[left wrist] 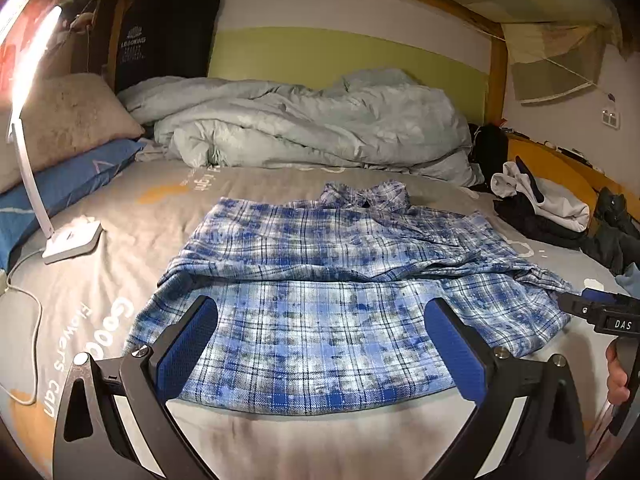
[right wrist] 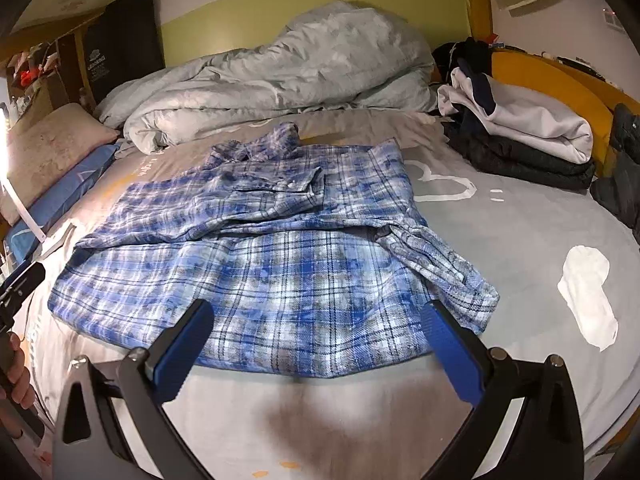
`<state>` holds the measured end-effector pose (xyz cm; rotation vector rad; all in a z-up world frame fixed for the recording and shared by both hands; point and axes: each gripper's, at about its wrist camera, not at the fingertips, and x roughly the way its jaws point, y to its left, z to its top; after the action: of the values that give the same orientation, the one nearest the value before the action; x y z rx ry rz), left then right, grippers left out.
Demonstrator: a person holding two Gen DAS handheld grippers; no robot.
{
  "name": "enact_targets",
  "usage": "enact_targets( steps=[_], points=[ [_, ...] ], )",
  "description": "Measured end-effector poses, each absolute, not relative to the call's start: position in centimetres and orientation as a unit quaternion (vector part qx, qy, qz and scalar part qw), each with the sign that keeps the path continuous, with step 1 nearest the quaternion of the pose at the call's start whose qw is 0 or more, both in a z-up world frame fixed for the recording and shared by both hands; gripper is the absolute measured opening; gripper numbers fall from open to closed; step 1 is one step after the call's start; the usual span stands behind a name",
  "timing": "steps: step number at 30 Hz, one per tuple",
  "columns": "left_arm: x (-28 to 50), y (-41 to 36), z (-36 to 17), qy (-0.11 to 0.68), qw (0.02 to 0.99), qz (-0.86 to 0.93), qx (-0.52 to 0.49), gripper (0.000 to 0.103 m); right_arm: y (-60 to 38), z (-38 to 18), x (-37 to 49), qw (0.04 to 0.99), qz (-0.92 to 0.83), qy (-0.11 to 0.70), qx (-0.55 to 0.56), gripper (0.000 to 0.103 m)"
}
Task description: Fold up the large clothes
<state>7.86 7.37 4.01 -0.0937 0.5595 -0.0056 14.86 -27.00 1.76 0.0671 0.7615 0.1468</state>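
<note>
A blue and white plaid shirt [left wrist: 340,280] lies spread on a bed [left wrist: 300,440] covered by a grey sheet with white lettering and drawings. The shirt is partly folded: its near part lies flat and smooth with a straight front edge, while the part farther back is rumpled, with a crease running across the middle. The collar [right wrist: 260,144] sits bunched at the far end of the shirt. One sleeve [right wrist: 444,264] lies folded across the right side of the shirt, its cuff reaching past the shirt's near right corner.

The left gripper [left wrist: 320,344] hangs just in front of the shirt's near edge, its blue-padded jaws wide apart and holding nothing. The right gripper [right wrist: 320,340] hangs likewise before the shirt, jaws wide apart and empty.

Behind the shirt a pale crumpled duvet [left wrist: 312,128] is heaped. Left of the shirt stands a lit white desk lamp [left wrist: 72,240] beside two pillows [left wrist: 68,152]. Right of the shirt sits a pile of folded clothes [right wrist: 528,144], and a white sock [right wrist: 588,296] lies on the sheet.
</note>
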Motion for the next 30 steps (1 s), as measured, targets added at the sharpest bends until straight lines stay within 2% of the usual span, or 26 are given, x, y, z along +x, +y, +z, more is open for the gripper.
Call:
enact_targets(
  steps=[19, 23, 30],
  points=[
    [8.6, 6.9, 2.4, 0.312, 0.948, -0.019, -0.05, 0.102, -25.8, 1.4, 14.7, 0.923, 0.075, 0.376, -0.015, 0.103],
    [9.4, 5.5, 1.0, 0.363, 0.931, -0.038, -0.014, 0.102, -24.7, 0.7, 14.8, 0.915, 0.096, 0.389, -0.044, 0.103],
    [9.7, 2.4, -1.8, 0.407, 0.909, -0.068, 0.059, 0.102, -21.4, -1.5, 14.2, 0.896, 0.131, 0.404, -0.127, 0.103]
  ],
)
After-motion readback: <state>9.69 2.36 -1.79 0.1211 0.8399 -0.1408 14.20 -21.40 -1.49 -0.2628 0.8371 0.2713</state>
